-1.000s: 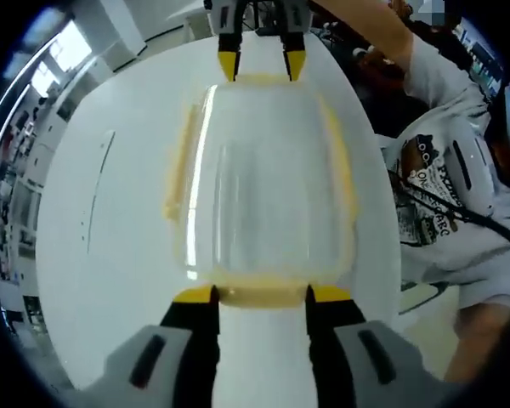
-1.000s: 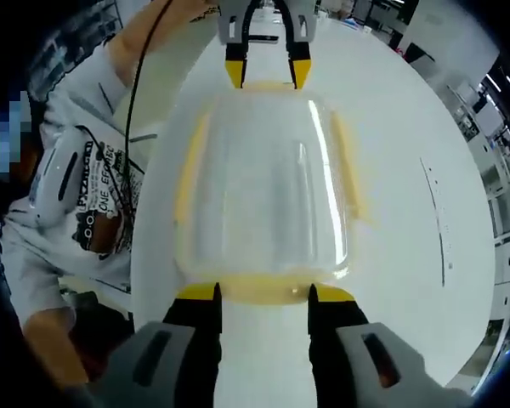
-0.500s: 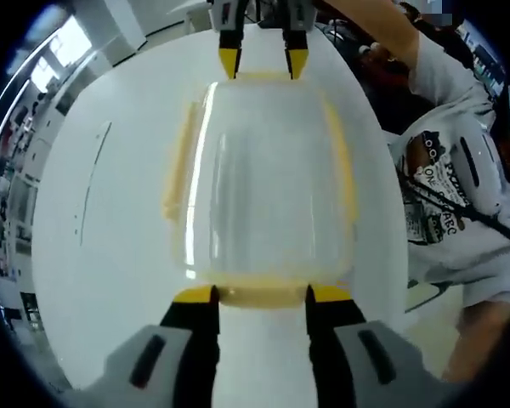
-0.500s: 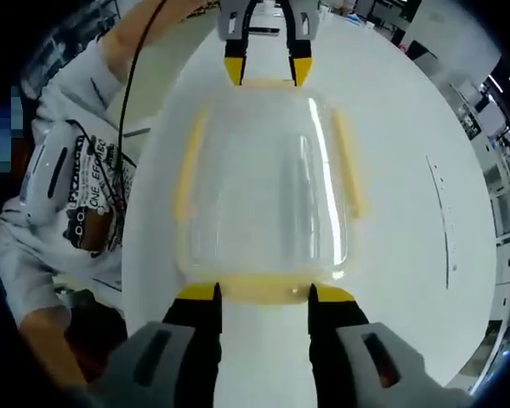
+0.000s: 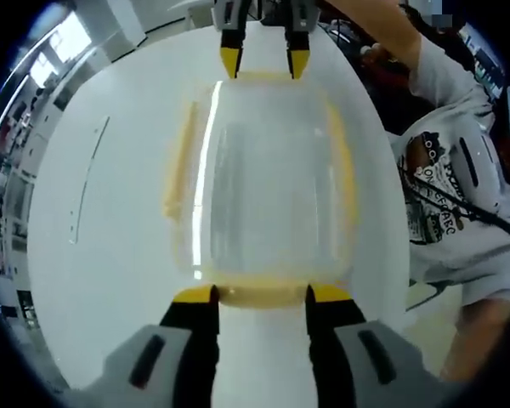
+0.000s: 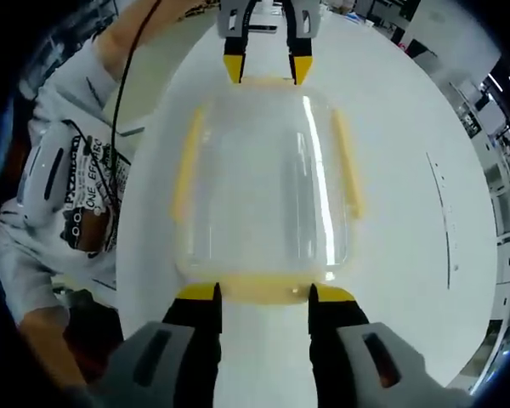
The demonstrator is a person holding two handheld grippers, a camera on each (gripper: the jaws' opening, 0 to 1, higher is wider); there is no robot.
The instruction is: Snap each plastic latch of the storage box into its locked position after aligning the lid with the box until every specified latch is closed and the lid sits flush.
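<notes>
On white table (image 5: 110, 212), lidded storage box (image 5: 268, 183); left hand-held gripper (image 5: 261, 293) and right hand-held gripper (image 6: 263, 291) spread at opposite end latches.

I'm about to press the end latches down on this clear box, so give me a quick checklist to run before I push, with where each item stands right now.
1. Lid seated on the storage box: looks aligned, ok; fully flush, cannot tell.
2. Left gripper straddling the near yellow end latch, fingers open: ok.
3. Right gripper straddling the opposite end latch, fingers open: ok.
4. Both grippers facing each other across the box: ok.
5. Yellow side latches snapped shut: cannot tell.
6. White table around the box free of obstacles: ok.
</notes>
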